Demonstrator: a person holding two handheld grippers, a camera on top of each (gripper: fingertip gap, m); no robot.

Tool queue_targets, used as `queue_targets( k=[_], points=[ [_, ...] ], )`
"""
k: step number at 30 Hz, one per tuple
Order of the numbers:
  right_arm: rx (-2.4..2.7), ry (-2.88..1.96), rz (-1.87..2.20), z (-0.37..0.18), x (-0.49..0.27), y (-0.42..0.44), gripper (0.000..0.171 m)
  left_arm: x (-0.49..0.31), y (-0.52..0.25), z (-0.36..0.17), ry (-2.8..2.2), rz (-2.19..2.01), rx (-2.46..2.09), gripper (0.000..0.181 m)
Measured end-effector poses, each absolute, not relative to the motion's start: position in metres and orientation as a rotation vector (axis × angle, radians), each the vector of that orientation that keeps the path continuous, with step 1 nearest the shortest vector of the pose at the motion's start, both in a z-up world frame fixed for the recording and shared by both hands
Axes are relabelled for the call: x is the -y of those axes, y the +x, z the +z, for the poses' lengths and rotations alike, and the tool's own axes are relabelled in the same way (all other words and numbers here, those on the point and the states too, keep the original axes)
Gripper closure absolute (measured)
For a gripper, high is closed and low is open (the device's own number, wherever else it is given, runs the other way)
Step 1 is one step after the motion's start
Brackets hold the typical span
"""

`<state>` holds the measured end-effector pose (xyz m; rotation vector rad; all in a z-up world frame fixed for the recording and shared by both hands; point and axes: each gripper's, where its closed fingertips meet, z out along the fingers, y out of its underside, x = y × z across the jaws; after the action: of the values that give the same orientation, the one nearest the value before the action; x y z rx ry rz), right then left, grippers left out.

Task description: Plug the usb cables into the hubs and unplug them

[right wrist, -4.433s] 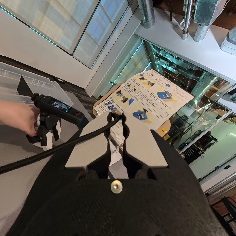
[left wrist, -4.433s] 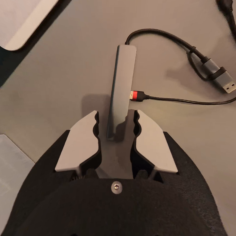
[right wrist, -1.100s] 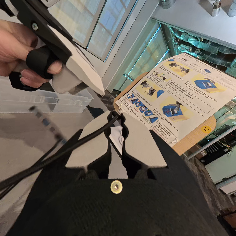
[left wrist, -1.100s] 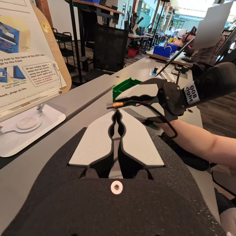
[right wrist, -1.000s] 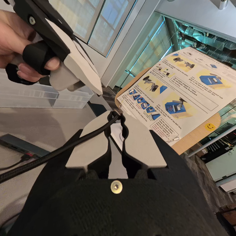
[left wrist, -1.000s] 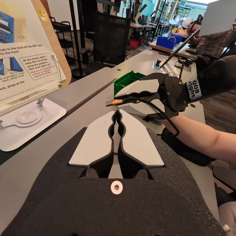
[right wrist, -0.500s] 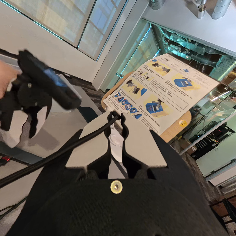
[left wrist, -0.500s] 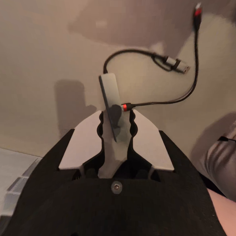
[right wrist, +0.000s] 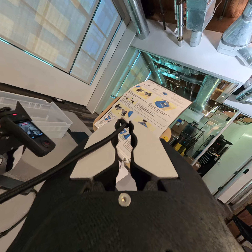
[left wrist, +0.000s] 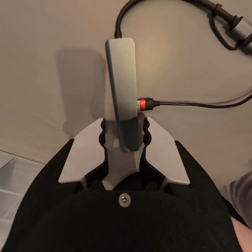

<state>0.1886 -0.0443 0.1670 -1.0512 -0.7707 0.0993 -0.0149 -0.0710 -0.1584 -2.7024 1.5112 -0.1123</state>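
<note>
Between the left hand-held gripper (left wrist: pixel 123 130) fingers — hub (left wrist: pixel 122 87) end, gaps either side.

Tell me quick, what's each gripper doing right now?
Left gripper: open, fingers either side of the grey hub on the table.
Right gripper: shut on the black cable.

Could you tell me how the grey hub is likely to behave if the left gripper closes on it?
The grey hub looks slim, rigid and smooth, so it may slip sideways. The red-collared plug and the hub's own thick cable will probably tug it as the left gripper lifts.
</note>
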Motion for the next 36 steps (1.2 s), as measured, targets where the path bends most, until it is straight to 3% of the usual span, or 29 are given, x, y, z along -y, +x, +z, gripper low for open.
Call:
queue_targets(
  k=[5, 20, 21, 26, 29, 36],
  points=[
    [0.731, -1.036, 0.140, 0.176, 0.049, 0.200, 0.158, 0.084, -0.029, -0.159, -2.766, 0.112, -1.536, 0.126],
    [0.675, -0.999, 0.248, 0.192, 0.063, 0.219, 0.158, 0.085, -0.027, -0.159, -2.793, 0.072, -1.582, 0.131],
    [0.672, -0.998, 0.250, 0.193, 0.064, 0.220, 0.158, 0.084, -0.026, -0.159, -2.789, 0.068, -1.581, 0.152],
    [0.662, -0.985, 0.273, 0.196, 0.069, 0.225, 0.158, 0.083, -0.026, -0.158, -2.744, 0.023, -1.600, 0.152],
    [0.666, -0.996, 0.271, 0.194, 0.066, 0.226, 0.158, 0.084, -0.017, -0.156, -2.815, -0.239, -1.404, 0.152],
    [0.673, -1.053, 0.297, 0.180, 0.052, 0.226, 0.158, 0.116, 0.048, -0.127, -2.750, -1.500, -0.932, 0.153]
  ],
)
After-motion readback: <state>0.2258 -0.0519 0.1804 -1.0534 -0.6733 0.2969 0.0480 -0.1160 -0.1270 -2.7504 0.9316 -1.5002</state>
